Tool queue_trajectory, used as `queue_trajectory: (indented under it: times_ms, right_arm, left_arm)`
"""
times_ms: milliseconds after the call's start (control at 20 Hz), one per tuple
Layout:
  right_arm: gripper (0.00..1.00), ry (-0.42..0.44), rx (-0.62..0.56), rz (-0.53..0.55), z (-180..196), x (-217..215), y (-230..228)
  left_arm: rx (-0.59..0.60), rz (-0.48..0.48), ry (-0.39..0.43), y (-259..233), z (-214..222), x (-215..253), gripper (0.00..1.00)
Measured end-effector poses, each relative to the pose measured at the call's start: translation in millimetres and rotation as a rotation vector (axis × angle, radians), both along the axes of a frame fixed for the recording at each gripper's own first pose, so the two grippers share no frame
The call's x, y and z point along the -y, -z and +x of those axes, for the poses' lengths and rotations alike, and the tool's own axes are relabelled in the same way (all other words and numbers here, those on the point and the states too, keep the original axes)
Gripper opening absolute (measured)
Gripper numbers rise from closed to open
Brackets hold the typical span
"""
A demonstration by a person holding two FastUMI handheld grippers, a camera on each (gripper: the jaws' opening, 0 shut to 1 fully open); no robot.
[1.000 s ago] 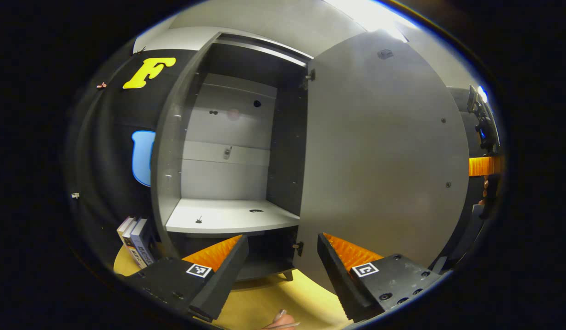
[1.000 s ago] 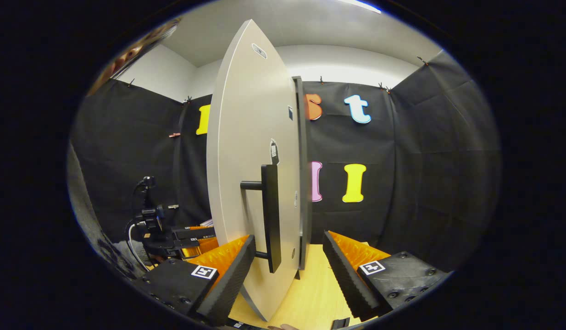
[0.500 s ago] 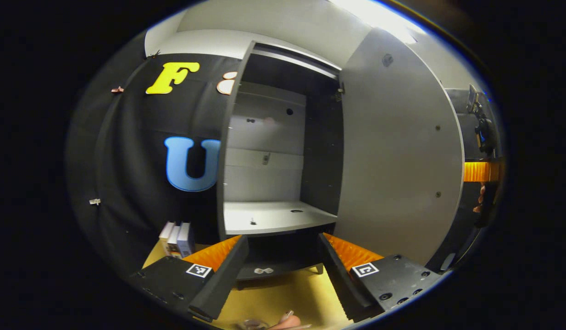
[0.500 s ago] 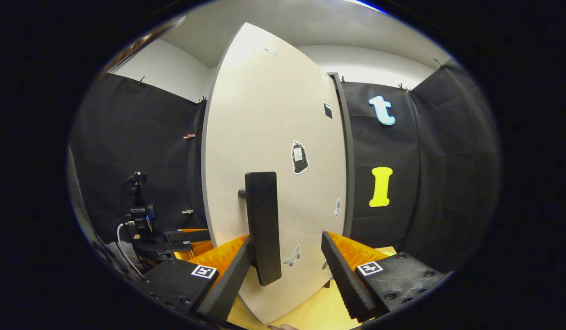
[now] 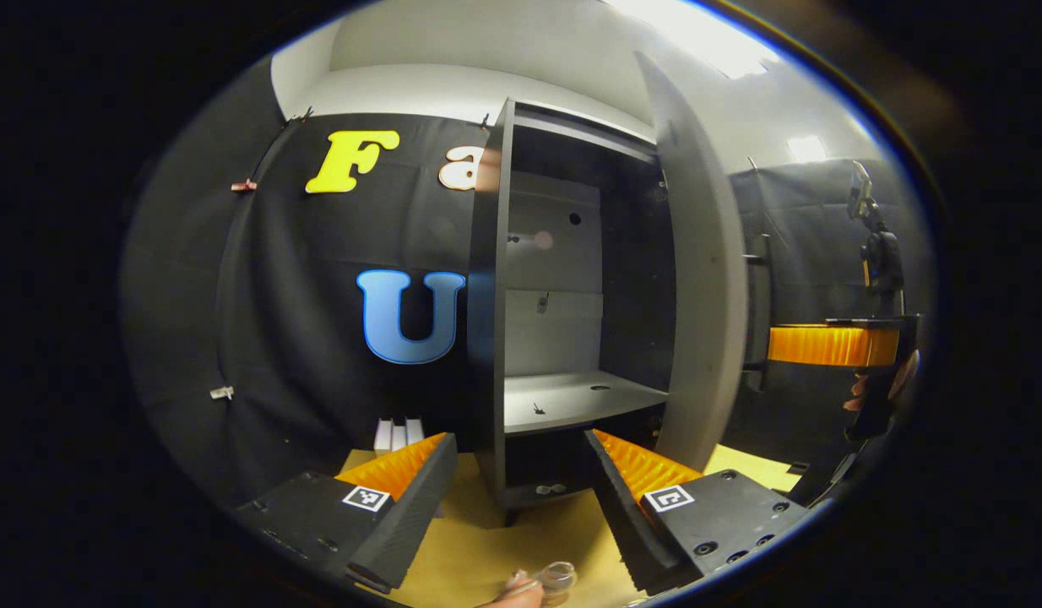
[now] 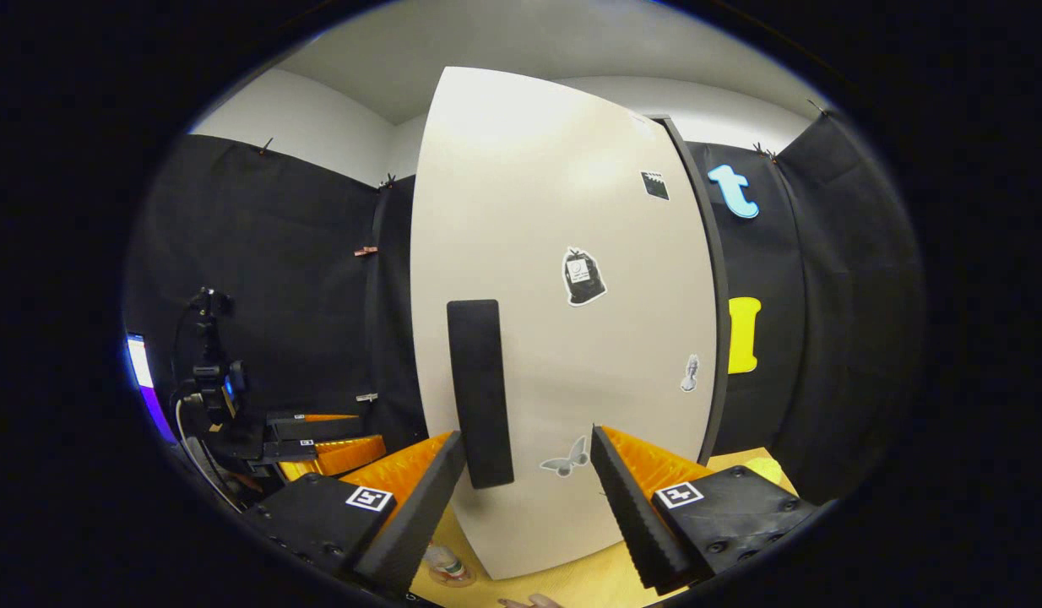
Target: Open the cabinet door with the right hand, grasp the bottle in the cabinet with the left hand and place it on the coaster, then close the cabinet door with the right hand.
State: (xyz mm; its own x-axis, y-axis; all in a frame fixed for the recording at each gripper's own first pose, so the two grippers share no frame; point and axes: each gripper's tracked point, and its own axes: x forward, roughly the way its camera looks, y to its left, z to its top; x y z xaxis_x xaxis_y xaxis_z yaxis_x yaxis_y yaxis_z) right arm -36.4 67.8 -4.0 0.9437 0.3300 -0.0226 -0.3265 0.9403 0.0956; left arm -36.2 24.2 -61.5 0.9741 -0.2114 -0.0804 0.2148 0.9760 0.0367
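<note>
Facing the flat pale cabinet door, both ridged tools gape, released.

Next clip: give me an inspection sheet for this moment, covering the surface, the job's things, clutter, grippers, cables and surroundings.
Surface: yellow wooden table, bare in front of the cabinet.
Job's things: cabinet with its door partly open; the door's dark handle sits just ahead of the right gripper's fingers. Upper shelf holds no bottle. A bottle stands on a coaster at the table's near edge.
Clutter: books upright left of the cabinet.
Grippers: left gripper open, holding nothing; right gripper open, fingers either side of the handle's lower end, not clamped.
Cables: a cable hangs from a camera stand.
Surroundings: black cloth walls, white ceiling.
</note>
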Motion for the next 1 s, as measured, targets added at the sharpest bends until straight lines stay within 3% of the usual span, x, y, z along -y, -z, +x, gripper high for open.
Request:
queue_trajectory:
  times_ms: [100, 200, 400, 550, 700, 1000]
  right_arm:
    - [0.97, 0.033, 0.008, -0.020, 3, 13, 3]
    - [0.97, 0.079, 0.020, -0.039, 5, 26, 3]
    - [0.97, 0.184, 0.054, -0.098, 11, 65, 5]
    - [0.97, 0.233, 0.092, -0.110, 19, 84, 1]
    - [0.96, 0.247, 0.117, -0.118, 22, 95, -1]
    - [0.96, 0.218, 0.102, -0.102, 23, 101, 1]
  left_arm:
    - [-0.008, 0.012, 0.011, 2, -2, 8, 0.94]
    - [-0.017, -0.019, 0.019, 5, -5, 22, 0.91]
    - [-0.019, -0.093, 0.009, -4, 5, 51, 0.94]
    - [0.009, -0.063, -0.029, -13, 10, 64, 0.94]
    - [0.024, -0.034, -0.040, -15, 14, 80, 0.94]
    - [0.007, -0.085, -0.083, -13, 17, 84, 0.94]
